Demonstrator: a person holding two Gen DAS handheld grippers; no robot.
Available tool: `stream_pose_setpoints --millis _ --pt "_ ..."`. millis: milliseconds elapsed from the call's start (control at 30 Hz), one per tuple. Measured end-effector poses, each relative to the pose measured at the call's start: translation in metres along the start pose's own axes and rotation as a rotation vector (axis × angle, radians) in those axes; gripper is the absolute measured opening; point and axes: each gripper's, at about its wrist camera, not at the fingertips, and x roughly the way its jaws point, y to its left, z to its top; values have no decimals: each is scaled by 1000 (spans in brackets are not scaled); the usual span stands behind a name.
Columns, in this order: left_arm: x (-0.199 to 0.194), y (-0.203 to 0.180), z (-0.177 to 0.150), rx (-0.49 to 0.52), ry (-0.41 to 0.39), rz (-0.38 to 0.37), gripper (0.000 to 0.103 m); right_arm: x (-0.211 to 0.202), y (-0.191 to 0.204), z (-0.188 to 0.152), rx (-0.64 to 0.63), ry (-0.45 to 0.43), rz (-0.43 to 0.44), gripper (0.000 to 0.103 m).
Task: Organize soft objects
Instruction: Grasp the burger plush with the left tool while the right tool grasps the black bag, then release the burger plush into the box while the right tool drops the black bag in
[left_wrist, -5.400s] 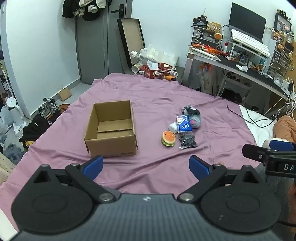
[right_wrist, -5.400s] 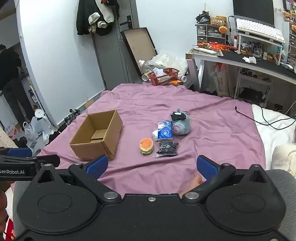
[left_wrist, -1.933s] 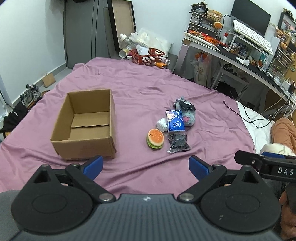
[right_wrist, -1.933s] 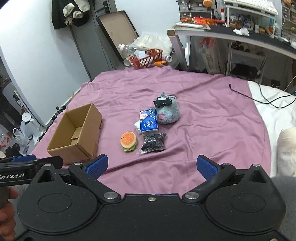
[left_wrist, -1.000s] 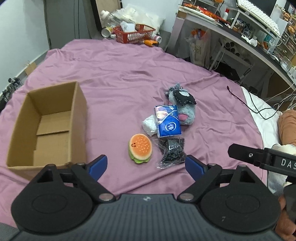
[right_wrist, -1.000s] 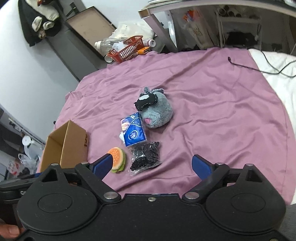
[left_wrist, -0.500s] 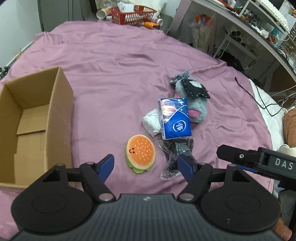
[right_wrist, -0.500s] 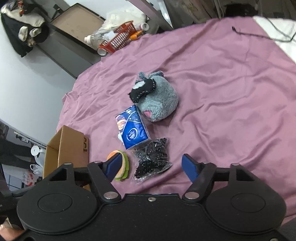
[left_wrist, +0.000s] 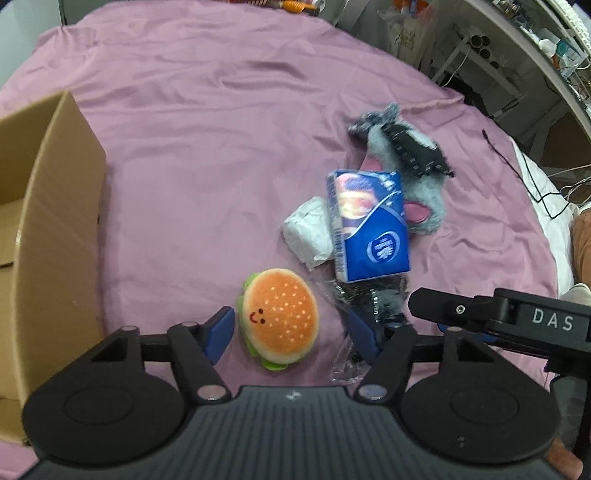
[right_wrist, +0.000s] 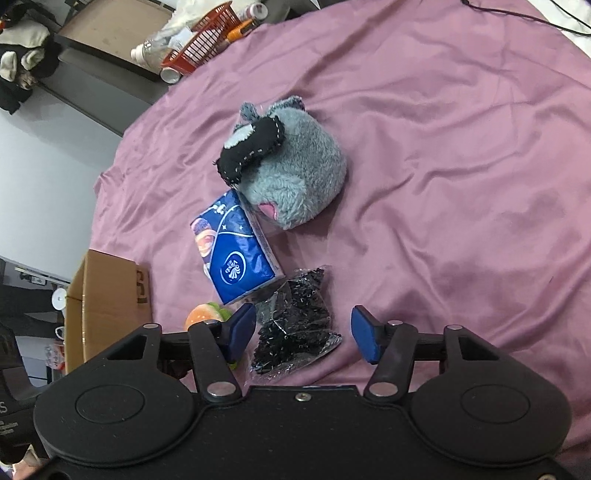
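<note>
A plush burger (left_wrist: 279, 317) lies on the purple sheet (left_wrist: 207, 110), and my left gripper (left_wrist: 290, 332) stands open around it, one pad on each side. A clear bag of black bits (right_wrist: 295, 325) lies between the open pads of my right gripper (right_wrist: 304, 332). Behind them lie a blue tissue pack (left_wrist: 369, 225), a white wad (left_wrist: 308, 230) and a grey plush animal (right_wrist: 291, 166). The open cardboard box (left_wrist: 44, 221) stands at the left. The burger (right_wrist: 207, 314) peeks out beside the right gripper's left pad.
The right gripper's body (left_wrist: 517, 321) reaches in at the right of the left wrist view. A red basket (right_wrist: 201, 48) and bottles stand on the floor beyond the bed. A desk frame (left_wrist: 498, 66) and cables (left_wrist: 524, 173) lie at the far right.
Both grippers have come down and forward to the pile and narrowed their opening. The left one now straddles the burger, the right one the black bag.
</note>
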Motion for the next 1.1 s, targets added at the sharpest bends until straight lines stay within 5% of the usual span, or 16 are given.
stream_pose_setpoints --millis 267,400,600,1100 --pt "5 13 -2 -22 14 -29 37 21 3 2 -11 35 -31 47" --pt "3 13 -3 -28 4 -36 34 31 5 2 -10 52 -55 45" --pt "-6 6 -9 -15 -24 -37 30 26 16 -4 -69 29 -28 22" --pt "-55 -15 -28 6 -113 -23 30 -25 27 -29 -123 -101 -35 19"
